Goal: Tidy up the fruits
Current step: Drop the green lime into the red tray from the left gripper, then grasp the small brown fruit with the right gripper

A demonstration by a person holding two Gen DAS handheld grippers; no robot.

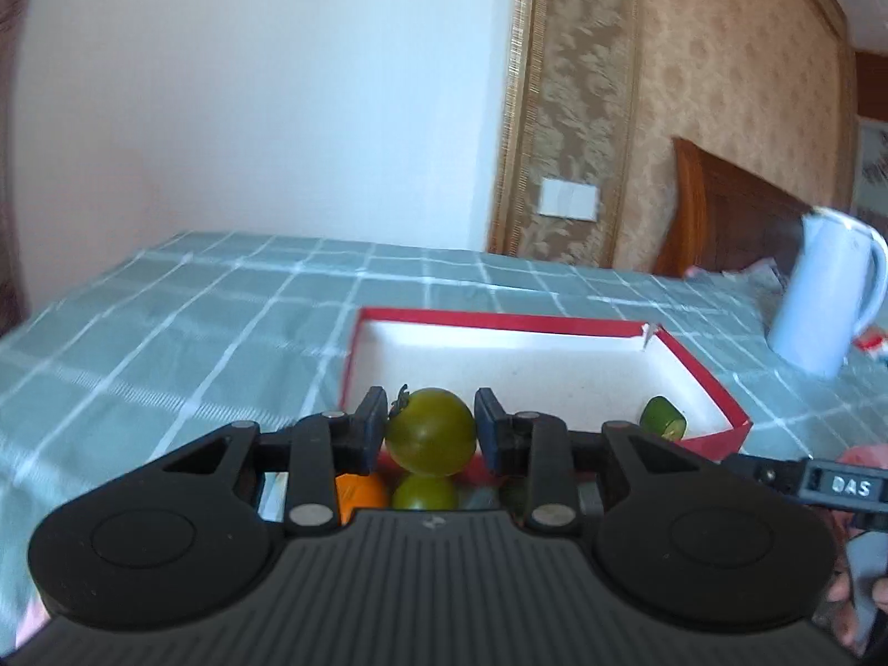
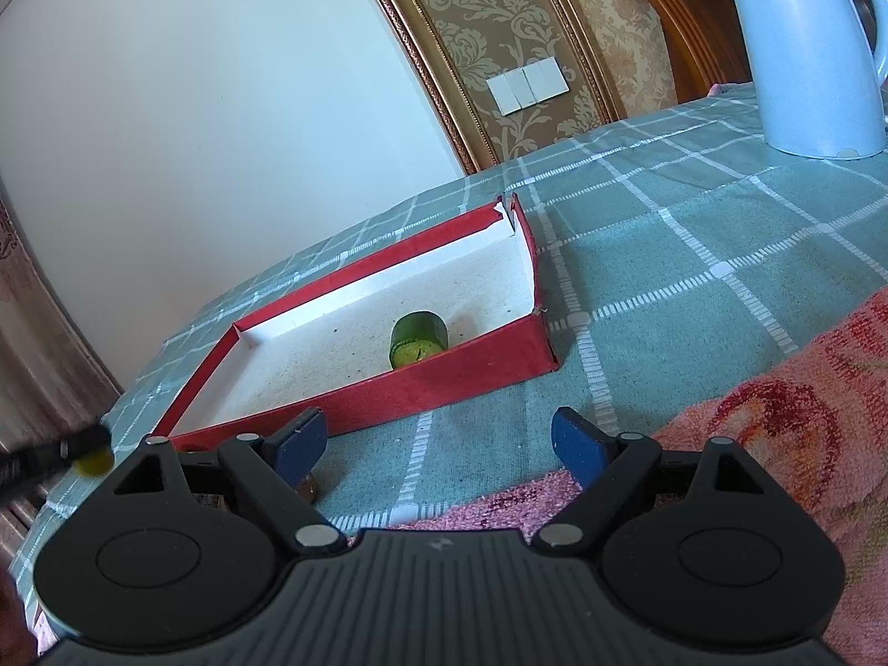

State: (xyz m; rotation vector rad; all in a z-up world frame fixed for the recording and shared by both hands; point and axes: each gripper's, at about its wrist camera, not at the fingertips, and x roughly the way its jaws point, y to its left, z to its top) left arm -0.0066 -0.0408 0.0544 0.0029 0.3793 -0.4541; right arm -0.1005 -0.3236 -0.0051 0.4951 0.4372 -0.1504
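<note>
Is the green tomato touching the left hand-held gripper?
Touching. In the left wrist view both blue pads of the left hand-held gripper press against the sides of the green tomato, holding it in front of the red box.

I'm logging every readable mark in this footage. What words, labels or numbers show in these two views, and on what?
"DAS": white letters on the black right gripper, seen at the right edge of the left wrist view.
Small embossed logo on each gripper body: too small to read.
White kettle: no legible text.
</note>
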